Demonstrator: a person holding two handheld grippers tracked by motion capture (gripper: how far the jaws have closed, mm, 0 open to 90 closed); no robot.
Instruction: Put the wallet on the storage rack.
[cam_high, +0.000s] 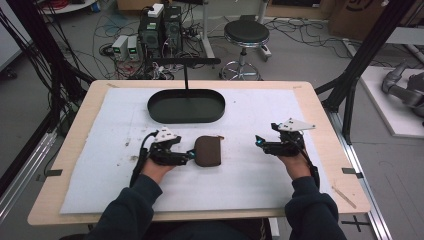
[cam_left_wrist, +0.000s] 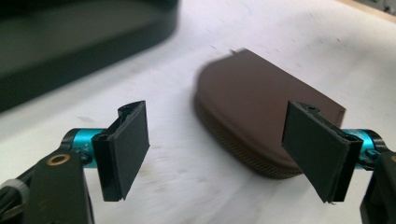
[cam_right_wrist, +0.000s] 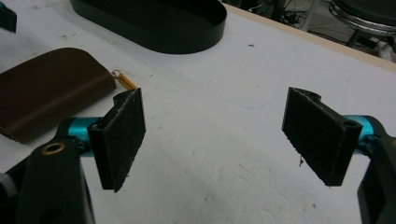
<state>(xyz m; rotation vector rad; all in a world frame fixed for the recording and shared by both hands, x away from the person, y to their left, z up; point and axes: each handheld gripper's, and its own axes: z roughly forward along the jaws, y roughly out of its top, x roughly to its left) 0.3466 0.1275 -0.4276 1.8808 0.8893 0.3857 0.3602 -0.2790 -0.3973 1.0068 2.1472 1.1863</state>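
Observation:
A brown zip pouch (cam_high: 207, 151) lies flat on the white mat (cam_high: 250, 180), a little in front of a black oval tray (cam_high: 186, 119). My left gripper (cam_high: 191, 154) sits just left of the pouch with its tips at the pouch's edge. In the left gripper view my left gripper (cam_left_wrist: 219, 149) is open; the pouch (cam_left_wrist: 261, 98) lies ahead and to the right, and the right pad (cam_left_wrist: 317, 149) overlaps its near corner without pressing it. My right gripper (cam_high: 258, 141) rests right of the pouch. In its own view, my right gripper (cam_right_wrist: 215, 135) stands open over bare mat, the pouch (cam_right_wrist: 46, 88) off to its left.
The tray (cam_right_wrist: 154, 32) is empty, and a black post (cam_high: 186, 75) rises at its far side. A small gold zip pull (cam_right_wrist: 123, 79) sticks out of the pouch toward the tray. A stool (cam_high: 246, 34) and computer cases (cam_high: 160, 30) stand on the floor beyond the table.

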